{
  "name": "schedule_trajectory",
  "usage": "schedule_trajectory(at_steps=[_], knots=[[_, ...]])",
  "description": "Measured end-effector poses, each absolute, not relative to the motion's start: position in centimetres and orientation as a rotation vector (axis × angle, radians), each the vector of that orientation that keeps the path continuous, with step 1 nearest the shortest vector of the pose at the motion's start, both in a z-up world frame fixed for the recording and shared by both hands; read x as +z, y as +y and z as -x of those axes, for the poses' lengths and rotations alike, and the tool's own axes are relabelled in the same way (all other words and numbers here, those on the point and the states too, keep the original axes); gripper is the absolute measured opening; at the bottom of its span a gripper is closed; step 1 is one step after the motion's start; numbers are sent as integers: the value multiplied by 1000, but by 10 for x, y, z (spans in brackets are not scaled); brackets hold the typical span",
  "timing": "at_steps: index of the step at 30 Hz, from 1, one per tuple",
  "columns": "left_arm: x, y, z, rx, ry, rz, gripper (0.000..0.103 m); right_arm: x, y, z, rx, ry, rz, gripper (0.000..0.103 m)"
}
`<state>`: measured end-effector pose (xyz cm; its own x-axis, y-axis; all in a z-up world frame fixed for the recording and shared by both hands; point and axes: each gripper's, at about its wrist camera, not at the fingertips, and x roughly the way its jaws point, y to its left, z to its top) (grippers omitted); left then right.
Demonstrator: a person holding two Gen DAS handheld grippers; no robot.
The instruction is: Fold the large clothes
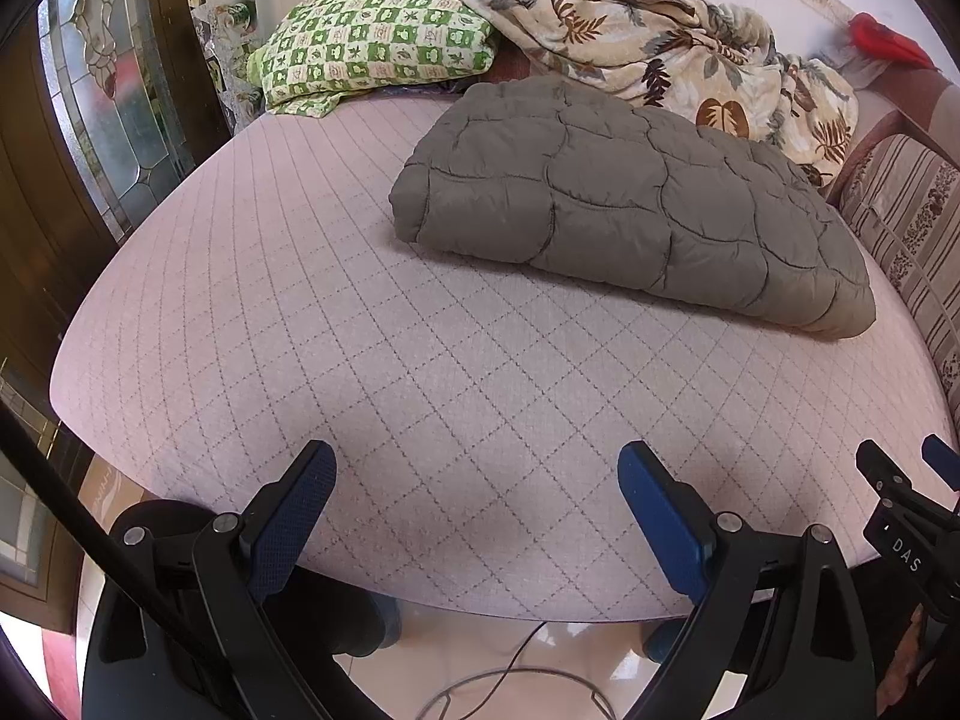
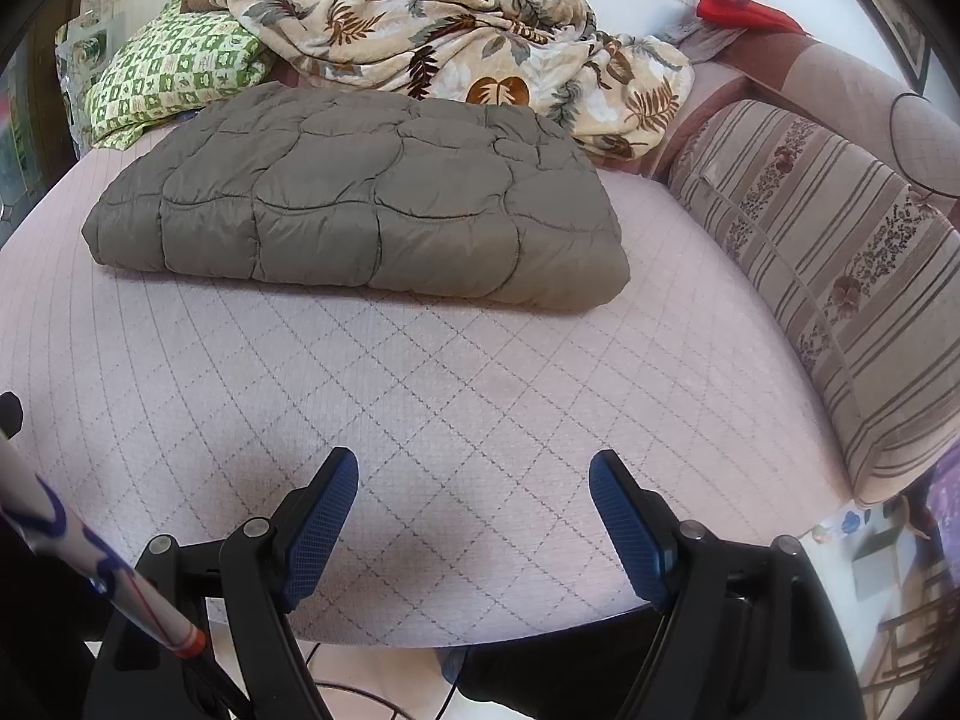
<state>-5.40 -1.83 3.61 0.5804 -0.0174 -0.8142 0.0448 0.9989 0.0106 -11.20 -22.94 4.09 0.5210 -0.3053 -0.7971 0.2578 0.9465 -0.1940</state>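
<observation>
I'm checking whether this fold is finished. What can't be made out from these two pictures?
- Grey quilted garment: its underside, sleeves and far edge are hidden by its own folded bulk in both wrist views.
- Bed behind the garment: covered by the leaf-print blanket and green checked pillow.
- Red item: too small and edge-distorted to identify.
- Right gripper body: cut off by the frame bottom.

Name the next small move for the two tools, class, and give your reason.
Probably hold both back or withdraw: the grey quilted garment already lies folded on the bed, and the left tool and right tool hang open, apart from it.
</observation>
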Motion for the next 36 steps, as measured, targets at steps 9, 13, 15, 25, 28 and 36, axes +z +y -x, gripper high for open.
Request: schedule_trajectory(at_steps=[9, 13, 15, 25, 28, 36], knots=[[32, -19, 52, -39, 959, -32, 94, 37, -227, 109, -336, 975, 54, 83], [31, -19, 51, -39, 961, -32, 94, 34, -227, 109, -334, 979, 55, 83], [30, -19, 50, -40, 963, -34, 94, 34, -227, 108, -335, 980, 57, 83], [26, -20, 48, -41, 969, -35, 94, 30, -227, 106, -332, 989, 57, 83], [24, -20, 48, -44, 970, -33, 94, 27, -227, 106, -329, 994, 58, 83], [20, -21, 45, -38, 971, -45, 94, 23, -226, 103, -327, 1006, 64, 83]])
